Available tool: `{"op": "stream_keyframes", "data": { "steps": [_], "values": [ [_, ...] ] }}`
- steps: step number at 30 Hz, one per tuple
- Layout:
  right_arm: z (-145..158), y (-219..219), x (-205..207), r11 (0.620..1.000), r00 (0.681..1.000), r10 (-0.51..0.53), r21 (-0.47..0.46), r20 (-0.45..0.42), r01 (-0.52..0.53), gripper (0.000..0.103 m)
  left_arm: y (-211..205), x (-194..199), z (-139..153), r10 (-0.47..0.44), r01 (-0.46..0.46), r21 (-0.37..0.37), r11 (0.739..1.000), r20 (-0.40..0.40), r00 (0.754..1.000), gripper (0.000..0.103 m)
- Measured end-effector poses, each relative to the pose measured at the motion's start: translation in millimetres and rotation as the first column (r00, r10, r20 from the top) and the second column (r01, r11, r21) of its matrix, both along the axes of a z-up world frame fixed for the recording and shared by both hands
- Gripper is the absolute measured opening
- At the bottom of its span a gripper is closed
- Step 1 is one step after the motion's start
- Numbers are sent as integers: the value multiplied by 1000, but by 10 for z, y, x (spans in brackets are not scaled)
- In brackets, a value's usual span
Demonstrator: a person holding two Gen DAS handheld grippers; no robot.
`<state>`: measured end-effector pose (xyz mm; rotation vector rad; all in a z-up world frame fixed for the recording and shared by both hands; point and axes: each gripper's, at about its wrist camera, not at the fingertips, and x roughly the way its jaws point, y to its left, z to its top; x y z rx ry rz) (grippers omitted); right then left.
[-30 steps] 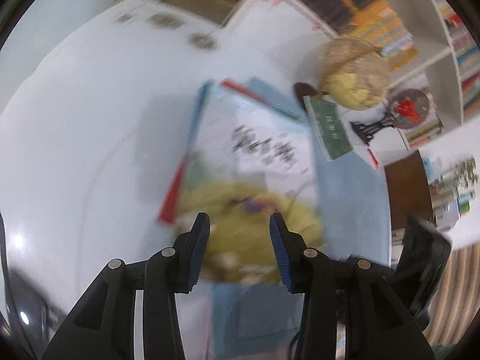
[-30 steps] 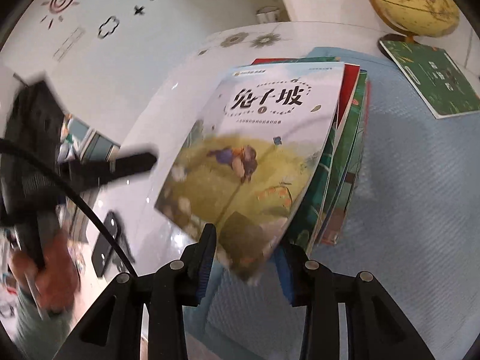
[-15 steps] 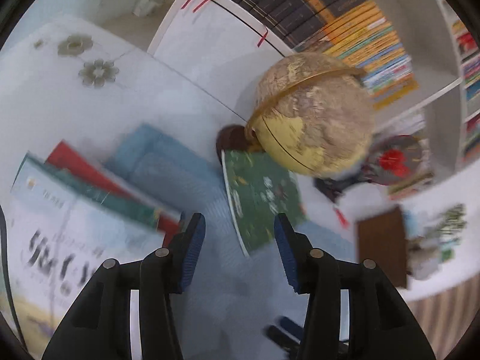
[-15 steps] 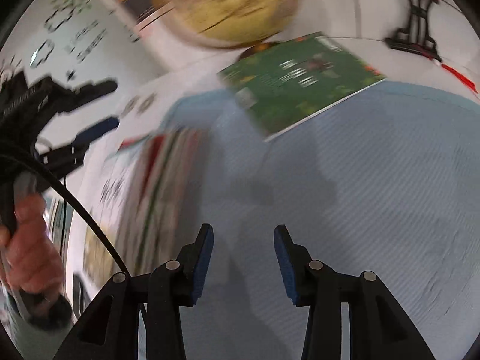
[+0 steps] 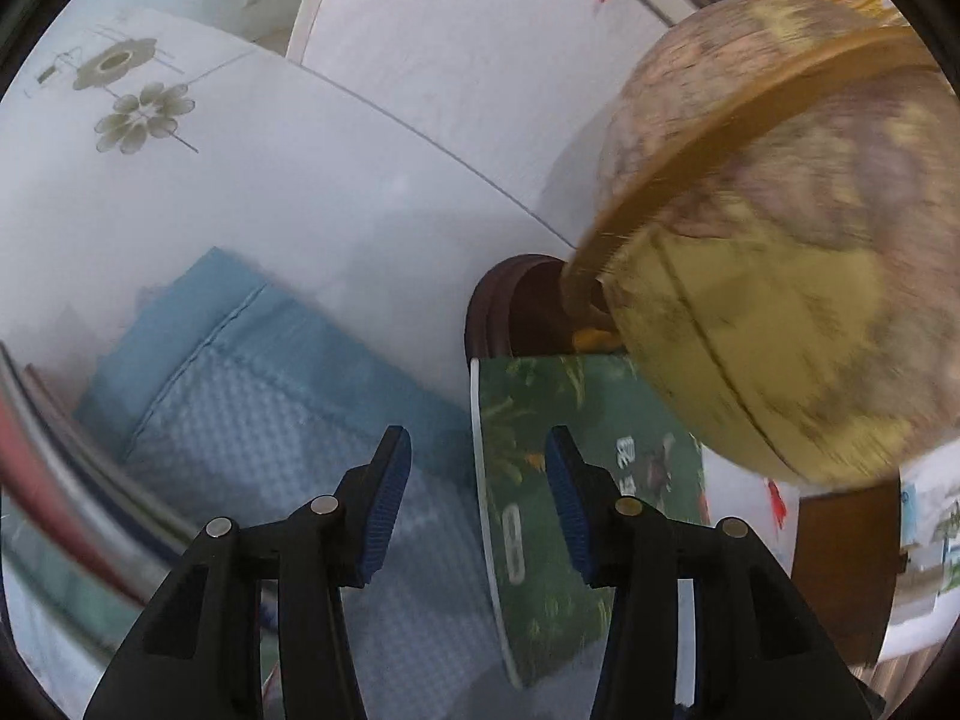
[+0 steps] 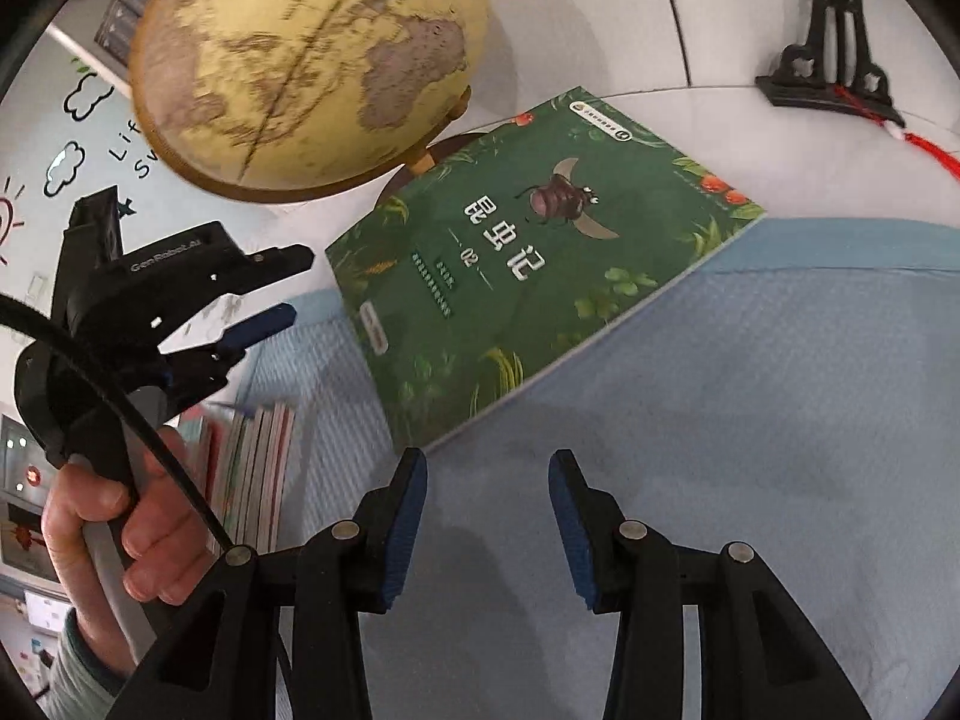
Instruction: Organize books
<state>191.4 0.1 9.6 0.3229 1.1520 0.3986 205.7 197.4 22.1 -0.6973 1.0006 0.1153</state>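
Right tool [image 6: 487, 516] sits low over the blue mat [image 6: 750, 420], pads apart with only mat between them; those jaws have just been easing wider. Just past its tips lies the green book [image 6: 528, 276], flat and face up, a beetle on the cover, its near corner pointing at the tool, partly on the mat and partly on the white desk [image 6: 750, 138]. Over on the left, a hand [image 6: 114, 522] grips the left tool [image 6: 282, 288], and its fingers are parted too, gripping nothing. From that tool's own camera, the left tool [image 5: 477, 501] hovers above the book's white-edged side, jaws straddling the edge without pressing it. A stack of books [image 6: 252, 468] lies beside the hand on the mat. Behind the green book stands the globe [image 6: 312, 60], its dark base [image 5: 516, 312] touching the book's far edge. Furthest back right, a black ornate stand [image 6: 834, 60].
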Motion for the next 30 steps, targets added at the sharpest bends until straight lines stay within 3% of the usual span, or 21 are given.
{"op": "stream_keyframes", "data": {
  "steps": [7, 12, 18, 20, 23, 24, 26, 27, 30],
  "values": [
    [-119, -30, 213, 999, 999, -32, 42, -14, 33, 41, -109, 190, -180, 9, -9, -19, 1000, 5, 1000, 43],
    [-193, -165, 269, 994, 997, -52, 90, -48, 57, 41, -253, 154, -117, -71, 76, -64, 995, 67, 995, 43],
    [-202, -501, 252, 988, 995, -31, 145, -99, 45, 41, -574, -177, -52, -181, 194, -133, 972, 104, 978, 43],
    [-165, -657, 205, 993, 994, -31, 114, -100, 43, 41, -740, -307, -81, -242, 255, -170, 952, 96, 966, 43],
    [-100, -886, 86, 998, 995, -21, 50, -97, 25, 41, -1107, -508, -154, -391, 397, -221, 891, 72, 918, 43],
    [-87, -966, 47, 999, 995, -16, 36, -99, 20, 41, -1240, -591, -144, -445, 449, -226, 865, 70, 893, 43],
    [-58, -1126, -37, 1000, 995, -13, -27, -101, 10, 41, -1356, -796, -67, -497, 498, -187, 846, 57, 866, 43],
    [-47, -1181, -52, 999, 995, -16, -50, -98, 11, 41, -1359, -868, -18, -486, 488, -134, 862, 54, 872, 43],
    [-20, -1361, -34, 997, 996, -46, -58, -76, 42, 41, -1060, -916, 93, -330, 331, 1, 944, 82, 941, 43]
  ]
}}
